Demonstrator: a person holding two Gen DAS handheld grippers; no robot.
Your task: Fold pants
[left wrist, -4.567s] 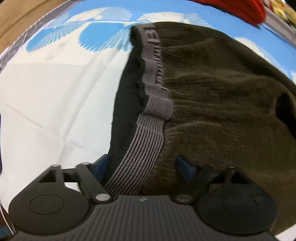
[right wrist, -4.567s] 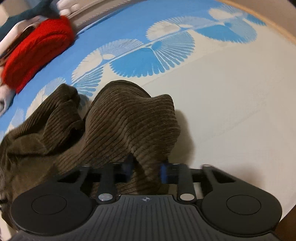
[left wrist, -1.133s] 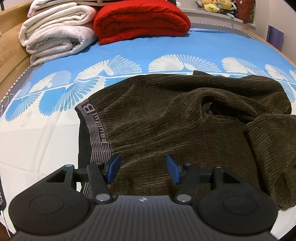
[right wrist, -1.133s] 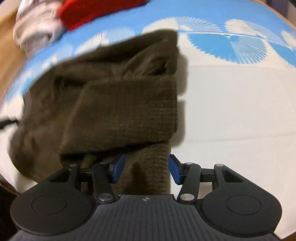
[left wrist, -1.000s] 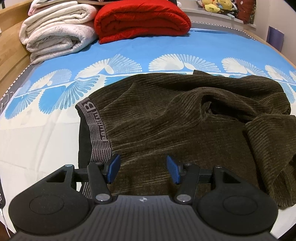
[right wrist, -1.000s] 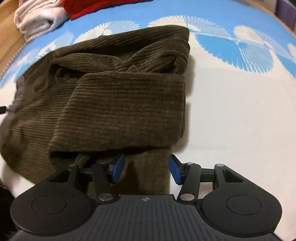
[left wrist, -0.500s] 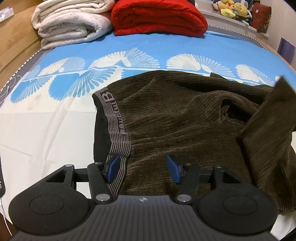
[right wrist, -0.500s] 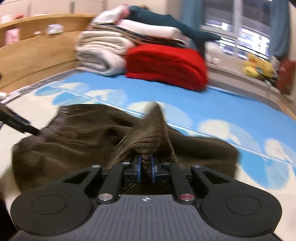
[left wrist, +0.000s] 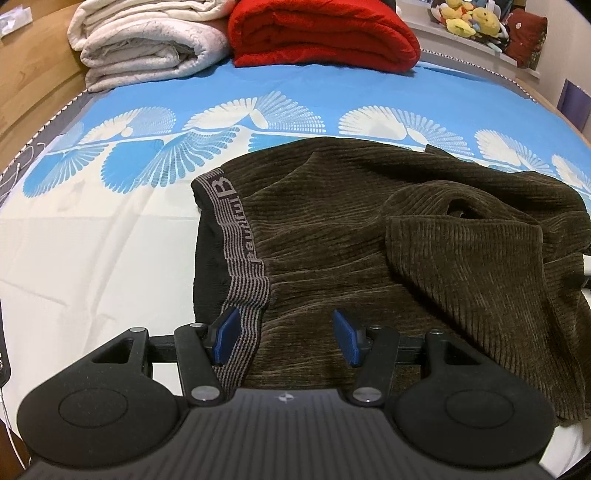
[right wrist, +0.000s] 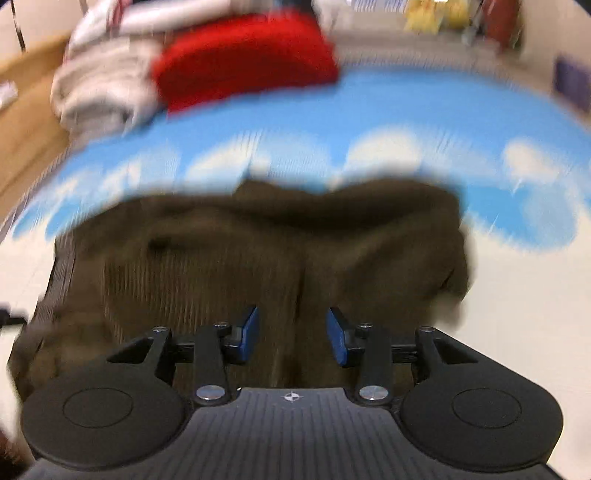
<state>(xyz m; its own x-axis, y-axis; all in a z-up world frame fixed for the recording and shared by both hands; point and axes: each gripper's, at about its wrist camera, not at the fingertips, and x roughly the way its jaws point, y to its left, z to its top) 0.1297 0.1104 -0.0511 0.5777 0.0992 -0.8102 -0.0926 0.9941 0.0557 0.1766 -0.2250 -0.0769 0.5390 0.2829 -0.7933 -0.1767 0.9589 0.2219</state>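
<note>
Dark olive corduroy pants (left wrist: pixel 332 229) lie bunched on the bed, the striped grey waistband (left wrist: pixel 236 229) at their left edge and a leg end (left wrist: pixel 480 273) folded back over the right side. My left gripper (left wrist: pixel 286 338) hovers open over the near waist corner, pads clear of the cloth. In the blurred right wrist view the pants (right wrist: pixel 258 251) fill the middle. My right gripper (right wrist: pixel 291 334) is above them with its jaws opening; cloth lies below the gap and no pad presses on it.
A blue and white patterned sheet (left wrist: pixel 92 258) covers the bed. A folded red blanket (left wrist: pixel 321 33) and a white one (left wrist: pixel 147 40) are stacked at the far end, with soft toys (left wrist: pixel 465 18) on a ledge. A wooden frame (left wrist: pixel 33 85) runs along the left.
The right gripper, shut on a raised fold of the leg half a second ago, has let it go and opened; the leg end now lies flat on the pants. The left gripper barely moved.
</note>
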